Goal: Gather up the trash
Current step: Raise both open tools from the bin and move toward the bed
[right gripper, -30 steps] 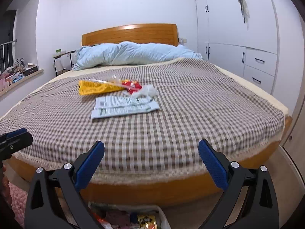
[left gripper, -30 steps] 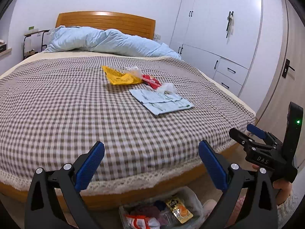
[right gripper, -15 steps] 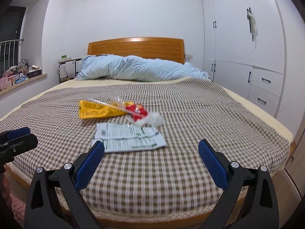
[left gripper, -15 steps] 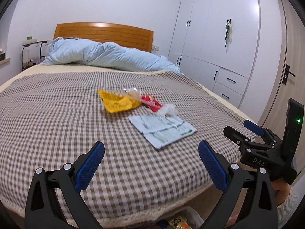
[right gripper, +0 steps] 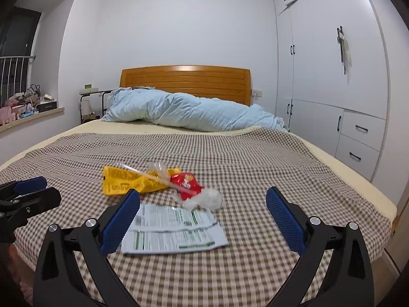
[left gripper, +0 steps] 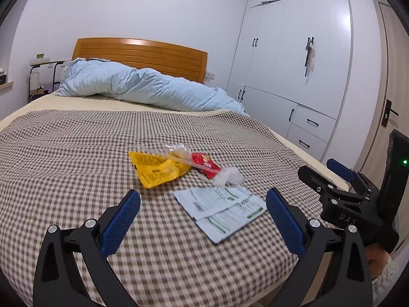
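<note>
While both sets of jaws are standing wide open and empty, the left gripper and right gripper are hovering over the brown checked bedspread; the white-and-green printed flat packet is lying just ahead between them, the crumpled yellow wrapper beyond it.

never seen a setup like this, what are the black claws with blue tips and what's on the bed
They are two handheld grippers, one in each of a person's hands, each with a camera looking forward along its fingers. One picture is from the left gripper, the other from the right gripper; each also catches the other at its edge. Both are open and hold nothing. On the checked bed cover lies trash: a yellow wrapper, a red packet, a clear wrapper, a crumpled white wad and a printed white pack.
</note>
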`<state>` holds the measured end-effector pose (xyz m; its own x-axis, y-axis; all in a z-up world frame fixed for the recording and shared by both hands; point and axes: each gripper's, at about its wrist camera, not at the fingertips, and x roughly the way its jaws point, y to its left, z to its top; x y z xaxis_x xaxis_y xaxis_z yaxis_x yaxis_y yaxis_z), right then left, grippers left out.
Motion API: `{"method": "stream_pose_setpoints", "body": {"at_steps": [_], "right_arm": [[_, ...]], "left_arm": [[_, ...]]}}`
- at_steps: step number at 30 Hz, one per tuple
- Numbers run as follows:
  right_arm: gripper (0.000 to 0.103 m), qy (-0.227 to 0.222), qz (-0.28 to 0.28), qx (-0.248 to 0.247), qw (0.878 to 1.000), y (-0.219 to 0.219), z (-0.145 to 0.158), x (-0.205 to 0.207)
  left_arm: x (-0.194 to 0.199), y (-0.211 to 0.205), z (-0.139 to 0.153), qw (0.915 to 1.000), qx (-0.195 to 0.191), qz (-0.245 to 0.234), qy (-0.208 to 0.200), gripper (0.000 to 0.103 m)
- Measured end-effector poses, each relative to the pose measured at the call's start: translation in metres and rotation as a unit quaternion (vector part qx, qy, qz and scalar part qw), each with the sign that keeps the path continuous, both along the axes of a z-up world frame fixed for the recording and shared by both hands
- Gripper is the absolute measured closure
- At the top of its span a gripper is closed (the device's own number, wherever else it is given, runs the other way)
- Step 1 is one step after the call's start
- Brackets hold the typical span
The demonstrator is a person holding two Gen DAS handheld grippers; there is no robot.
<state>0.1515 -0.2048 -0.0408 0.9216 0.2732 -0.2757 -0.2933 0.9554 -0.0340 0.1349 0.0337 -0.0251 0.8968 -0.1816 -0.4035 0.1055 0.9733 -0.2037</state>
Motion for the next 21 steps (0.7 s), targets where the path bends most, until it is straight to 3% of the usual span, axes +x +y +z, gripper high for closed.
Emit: {"method": "stream_pose_setpoints", "body": {"at_steps": [8,11,17,21], "right_arm": [[0.008,-0.001,-0.014,0.013,1.000,0.007,0.006,0.021],[0.008,0.010,-0.018,0.021,1.000,0.007,0.001,0.027],[0.008,0.031,-0.038,0.038,0.998,0.006,-0.009,0.038],[0.008,0.051,-0.052,0.040,0.997,0.007,-0.018,0.045]], "left_arm": [[0.022,0.006,0.014,0.9999,-0.001,0.011,-0.013,0.007],[0.029,0.013,0.016,0.9995,-0.018,0.021,-0.016,0.007],[0.042,0.022,0.002,0.9988,-0.006,0.045,-0.017,0.007],[0.052,0.028,-0.016,0.9983,0.003,0.059,0.005,0.007]]}}
